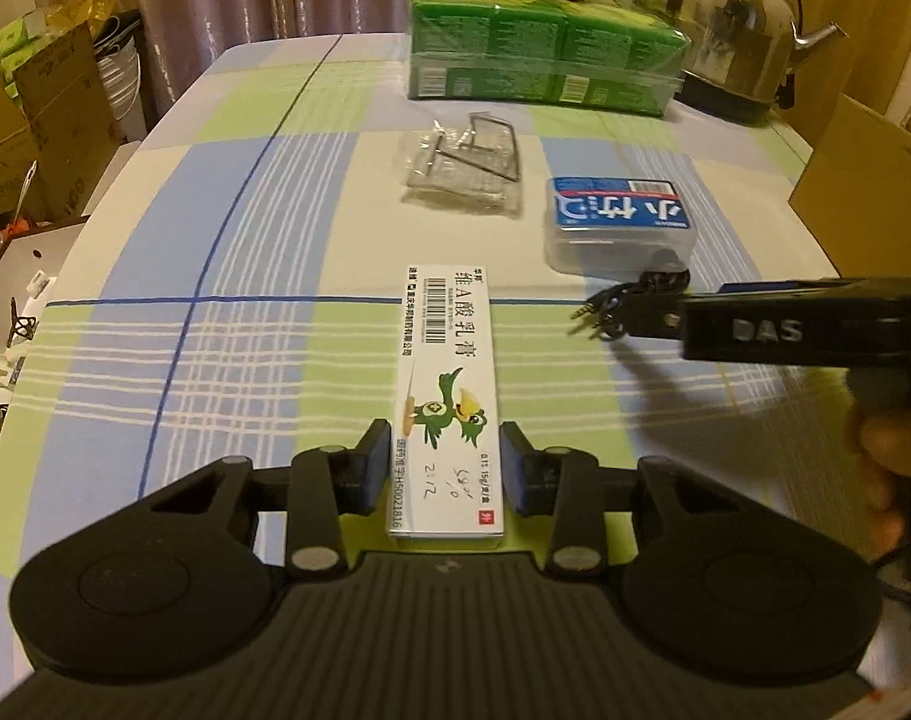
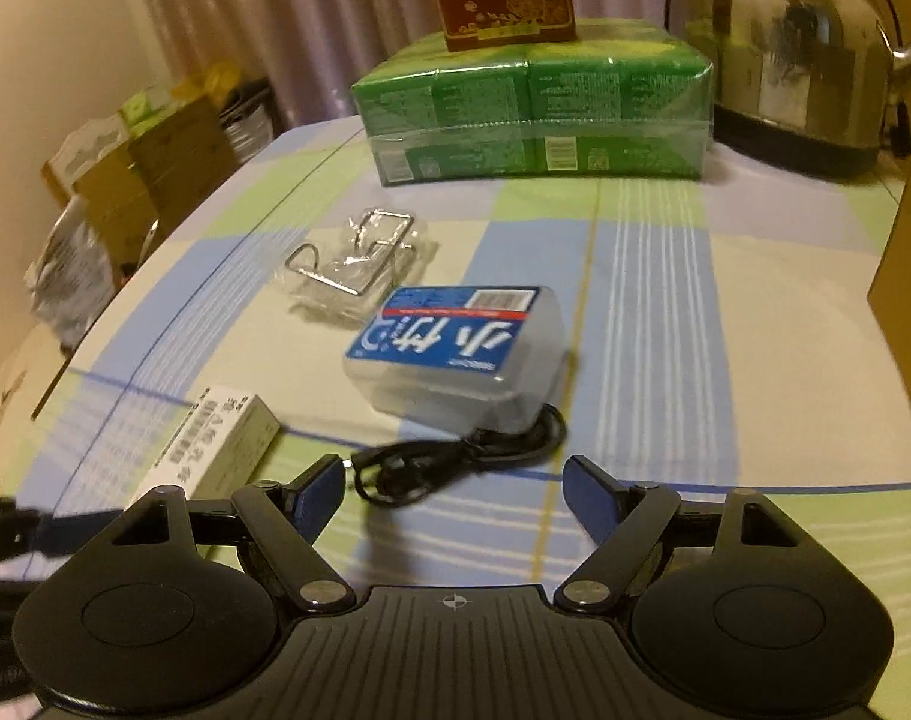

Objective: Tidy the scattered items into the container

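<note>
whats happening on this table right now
A person works two handheld grippers over a checked tablecloth. The left gripper has its jaws around the near end of a white ointment box. The right gripper is open above a coiled black cable, beside a clear plastic case. Nothing is lifted yet.

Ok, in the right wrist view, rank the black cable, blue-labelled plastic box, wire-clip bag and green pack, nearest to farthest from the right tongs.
1. black cable, just ahead of the right tongs
2. blue-labelled plastic box, behind the cable
3. wire-clip bag, farther, left
4. green pack, far end
</note>
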`<action>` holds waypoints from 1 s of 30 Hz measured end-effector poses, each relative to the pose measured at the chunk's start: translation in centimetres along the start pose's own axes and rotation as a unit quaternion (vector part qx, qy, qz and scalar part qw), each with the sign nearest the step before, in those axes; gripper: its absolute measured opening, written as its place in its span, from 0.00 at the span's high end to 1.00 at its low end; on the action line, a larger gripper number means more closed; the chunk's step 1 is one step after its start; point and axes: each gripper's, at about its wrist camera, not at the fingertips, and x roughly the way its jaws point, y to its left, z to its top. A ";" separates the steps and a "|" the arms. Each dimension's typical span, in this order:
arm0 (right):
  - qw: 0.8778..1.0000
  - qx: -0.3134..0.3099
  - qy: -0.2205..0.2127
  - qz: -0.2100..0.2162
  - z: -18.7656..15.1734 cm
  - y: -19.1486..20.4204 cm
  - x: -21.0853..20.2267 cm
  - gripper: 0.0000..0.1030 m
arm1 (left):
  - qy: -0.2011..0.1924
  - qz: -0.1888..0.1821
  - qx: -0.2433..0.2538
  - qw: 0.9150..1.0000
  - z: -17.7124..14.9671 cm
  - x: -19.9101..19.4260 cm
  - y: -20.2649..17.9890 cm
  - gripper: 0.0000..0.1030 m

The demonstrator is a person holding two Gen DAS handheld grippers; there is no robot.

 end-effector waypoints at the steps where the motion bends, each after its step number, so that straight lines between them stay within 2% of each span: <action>1: 1.000 0.007 -0.001 -0.005 0.1 0.1 0.3 0.25 | -0.002 0.000 0.001 1.000 0.1 0.1 0.1 0.68; 7: 0.999 0.009 -0.009 -0.046 0.4 1.4 1.4 0.25 | -0.009 0.000 -0.004 1.000 0.0 0.2 0.6 0.68; 8: 0.999 0.000 -0.006 -0.048 0.3 1.7 1.5 0.28 | -0.010 0.000 -0.005 1.000 -0.1 0.1 0.7 0.68; 9: 0.999 -0.012 -0.003 -0.052 0.1 2.0 1.5 0.33 | -0.011 0.000 -0.007 1.000 -0.1 0.1 0.8 0.68; 11: 0.997 -0.042 -0.002 -0.061 -0.2 2.4 1.3 0.58 | -0.011 -0.001 -0.009 1.000 -0.3 0.1 0.9 0.67; 16: 0.997 -0.057 0.012 -0.054 -0.9 1.3 0.2 0.75 | -0.009 -0.004 -0.009 1.000 -0.5 0.1 0.9 0.68; 19: 0.997 -0.059 0.022 -0.050 -1.8 0.4 -1.2 0.89 | -0.011 -0.011 -0.014 1.000 -0.7 -0.1 0.8 0.68; 22: 0.996 -0.063 0.024 -0.054 -2.9 -0.7 -3.0 0.89 | -0.014 -0.021 -0.015 1.000 -0.7 -0.3 0.5 0.67; 24: 0.995 -0.079 0.007 -0.056 -3.4 -1.0 -3.9 0.83 | -0.016 -0.026 -0.011 0.999 -0.6 -0.3 0.2 0.64; 25: 0.995 -0.085 -0.004 -0.058 -3.5 -0.9 -4.2 0.69 | -0.019 -0.026 -0.010 0.999 -0.6 -0.4 0.1 0.61; 26: 0.995 -0.084 -0.010 -0.058 -3.4 -1.0 -4.2 0.48 | -0.023 -0.027 -0.010 0.999 -0.5 -0.5 0.0 0.59; 27: 0.995 -0.075 -0.013 -0.057 -3.2 -1.1 -4.1 0.40 | -0.025 -0.027 -0.011 0.999 -0.4 -0.5 -0.1 0.58; 30: 0.998 -0.049 -0.018 -0.043 -2.0 -1.2 -3.2 0.39 | -0.030 -0.023 -0.014 0.999 -0.1 -0.6 -0.2 0.49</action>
